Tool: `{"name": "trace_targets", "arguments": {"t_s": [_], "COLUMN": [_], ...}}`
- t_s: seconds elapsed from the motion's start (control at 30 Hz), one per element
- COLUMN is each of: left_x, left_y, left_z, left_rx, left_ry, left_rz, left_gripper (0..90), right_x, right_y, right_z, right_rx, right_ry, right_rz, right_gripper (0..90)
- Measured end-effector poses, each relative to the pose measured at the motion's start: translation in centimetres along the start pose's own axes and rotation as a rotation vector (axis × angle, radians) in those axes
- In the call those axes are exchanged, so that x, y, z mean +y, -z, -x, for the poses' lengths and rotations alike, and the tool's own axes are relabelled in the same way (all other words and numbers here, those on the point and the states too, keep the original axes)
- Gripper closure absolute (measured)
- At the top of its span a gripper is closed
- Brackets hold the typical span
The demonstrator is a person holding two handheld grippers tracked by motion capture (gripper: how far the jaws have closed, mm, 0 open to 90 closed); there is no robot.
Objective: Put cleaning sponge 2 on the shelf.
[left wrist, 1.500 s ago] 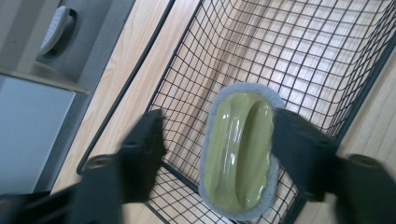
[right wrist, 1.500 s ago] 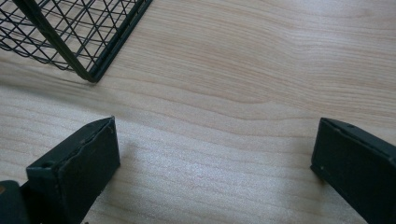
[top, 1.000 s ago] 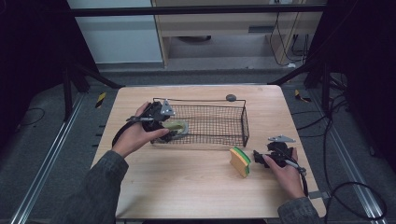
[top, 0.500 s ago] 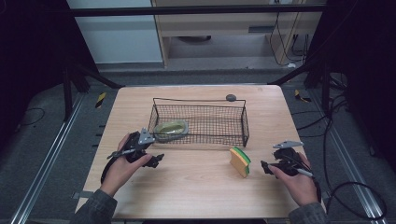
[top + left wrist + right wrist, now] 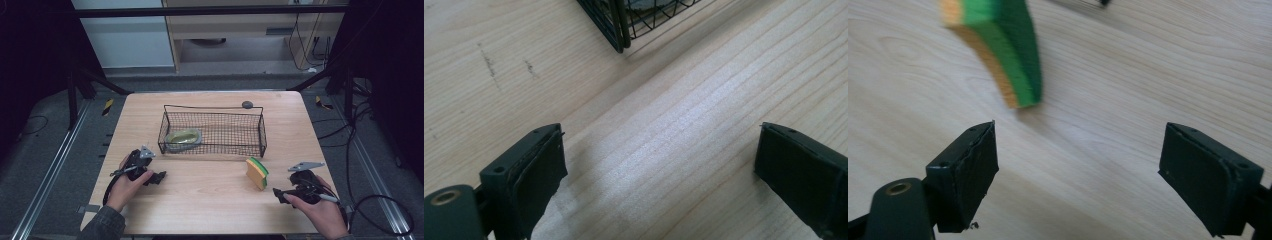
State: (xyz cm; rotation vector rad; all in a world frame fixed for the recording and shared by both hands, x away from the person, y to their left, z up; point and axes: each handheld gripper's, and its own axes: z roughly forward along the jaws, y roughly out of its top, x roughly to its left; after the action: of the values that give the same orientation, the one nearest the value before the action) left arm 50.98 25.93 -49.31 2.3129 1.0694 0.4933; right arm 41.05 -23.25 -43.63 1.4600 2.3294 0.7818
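A black wire basket (image 5: 212, 132) stands mid-table with a pale green dish (image 5: 183, 138) lying in its left end. A yellow and green sponge (image 5: 257, 172) stands on edge in front of the basket's right corner. My left gripper (image 5: 159, 176) rests low over the wood in front of the basket's left corner (image 5: 619, 25), open (image 5: 659, 170) with only bare table between its pads. My right gripper (image 5: 277, 192) sits near the front right, a little short of the sponge (image 5: 1008, 50). Its jaws (image 5: 1078, 170) have just been opening and hold nothing.
A small dark round object (image 5: 247, 104) lies by the table's far edge behind the basket. The wooden table (image 5: 210, 200) runs between the two hands. Cables trail on the floor to the right.
My left hand left the basket's left end, where the dish stays, and came down to the front left of the table. My right hand drew back from the sponge toward the near edge.
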Motion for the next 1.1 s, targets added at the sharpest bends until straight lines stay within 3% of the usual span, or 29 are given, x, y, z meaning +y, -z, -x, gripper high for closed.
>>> {"name": "trace_targets", "arguments": {"t_s": [0.2, 0.33, 0.53, 0.7, 1.1], "left_x": [0.0, -0.2, -0.6, -1.3, -1.2], "left_y": [-0.4, -0.6, -0.7, -1.0, -1.0], "left_z": [0.0, -0.2, -0.3, -0.3, -0.2], "left_rx": [-0.034, -0.055, -0.053, -0.043, -0.038], "left_ry": [0.03, 0.058, 0.053, 0.067, 0.073], "left_rz": [0.007, 0.017, 0.052, 0.128, 0.128], "left_gripper": [3.0, 0.9, 0.0, 0.0, 0.0], "right_x": [0.7, 1.6, 3.1, 4.4, 6.5], "right_y": [0.1, 0.0, 0.0, -0.2, -1.4], "right_z": [-1.5, -2.5, -3.1, -3.4, -4.4], "right_rx": [0.038, 0.039, 0.029, 0.035, 0.046], "right_ry": [0.011, 0.021, 0.05, 0.075, 0.108], "right_rz": [-0.017, -0.008, -0.019, -0.012, -0.047], "right_gripper": [13.3, 12.3, 11.7, 16.9, 19.8]}}
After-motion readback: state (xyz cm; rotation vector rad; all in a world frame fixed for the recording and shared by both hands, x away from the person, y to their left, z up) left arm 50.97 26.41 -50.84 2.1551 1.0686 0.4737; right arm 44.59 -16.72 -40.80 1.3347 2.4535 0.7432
